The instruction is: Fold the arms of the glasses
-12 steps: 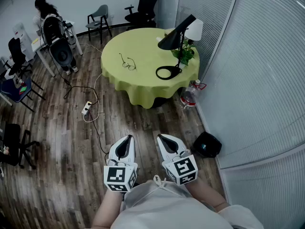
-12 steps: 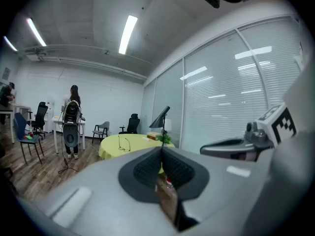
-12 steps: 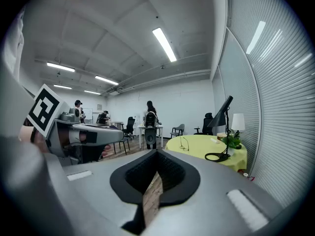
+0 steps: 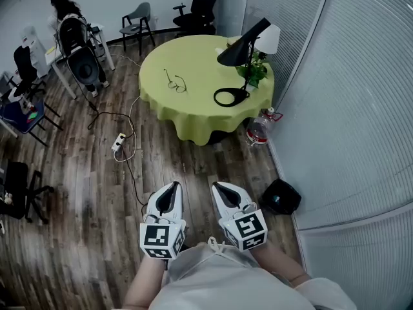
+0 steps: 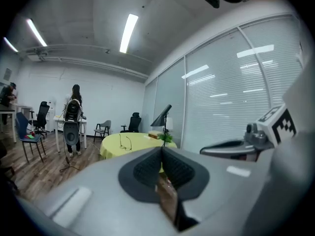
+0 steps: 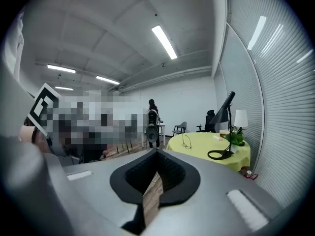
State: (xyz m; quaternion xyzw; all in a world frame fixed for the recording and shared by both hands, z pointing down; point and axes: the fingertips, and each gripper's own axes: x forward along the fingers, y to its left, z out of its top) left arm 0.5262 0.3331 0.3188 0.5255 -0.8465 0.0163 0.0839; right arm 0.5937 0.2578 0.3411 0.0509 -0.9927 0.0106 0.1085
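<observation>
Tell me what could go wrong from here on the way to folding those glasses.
The power strip and its cable lie on the floor between the person and the table: a likely trip hazard. The glasses look thin-framed, and the left gripper and right gripper are both shut, so a careless approach might push them instead of gripping.

Head view: dim, cool cast, corners vignette dark. Fisheye bows the blinds (image 4: 361, 108) at right. Gripper views are brighter: ceiling strip lights (image 5: 129, 28) clip to white near top centre, black circular rim all round. Left gripper (image 5: 162, 151) and right gripper (image 6: 156, 155) fill the bottom, soft and out of focus; room behind is sharper. Floor (image 4: 84, 192) has mild sheen, shadows soft.
</observation>
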